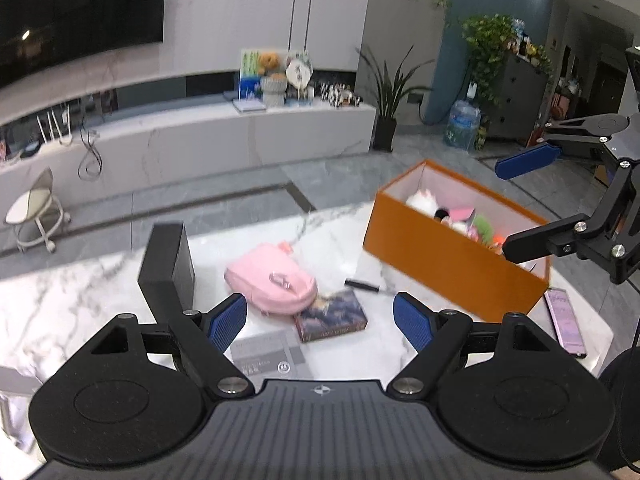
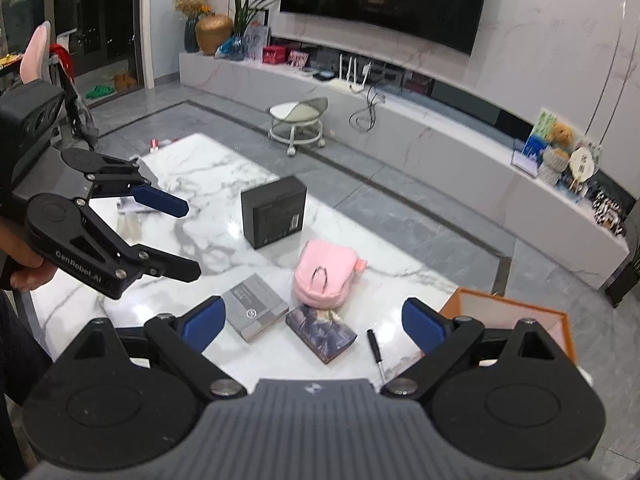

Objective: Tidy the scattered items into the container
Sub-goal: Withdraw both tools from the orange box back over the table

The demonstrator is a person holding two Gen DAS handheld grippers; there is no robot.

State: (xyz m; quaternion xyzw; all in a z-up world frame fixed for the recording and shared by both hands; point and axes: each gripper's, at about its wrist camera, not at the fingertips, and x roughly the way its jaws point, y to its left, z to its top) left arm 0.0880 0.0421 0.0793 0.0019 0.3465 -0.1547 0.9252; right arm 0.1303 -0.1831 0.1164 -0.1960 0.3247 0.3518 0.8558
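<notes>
Pink pouch [image 1: 272, 280] lies mid-frame on my marble worktop [image 1: 80, 300], while my left tongs [image 1: 320, 320] and right tongs [image 2: 314, 324] gape wide, holding nothing.

table [image 2: 224, 184]: white marble, veined in grey
container [image 1: 440, 264]: orange outside, pale pinkish-white inside
toys in the container [image 1: 452, 212]: white, pink, green and orange are seen
pouch [image 2: 324, 276]: soft pink
box [image 2: 274, 212]: black, with a small white label
grey book [image 2: 254, 306]: grey cover, white round mark
dark book [image 2: 320, 332]: dark blue-purple, printed picture
phone [image 1: 566, 320]: purple-pink screen
pen-like tool [image 2: 376, 348]: black handle, silvery tip
left gripper [image 1: 320, 320]: black frame, blue ribbed pads
right gripper [image 2: 312, 324]: black frame, blue pads
floor [image 2: 420, 216]: grey tile, dark border stripe
</notes>
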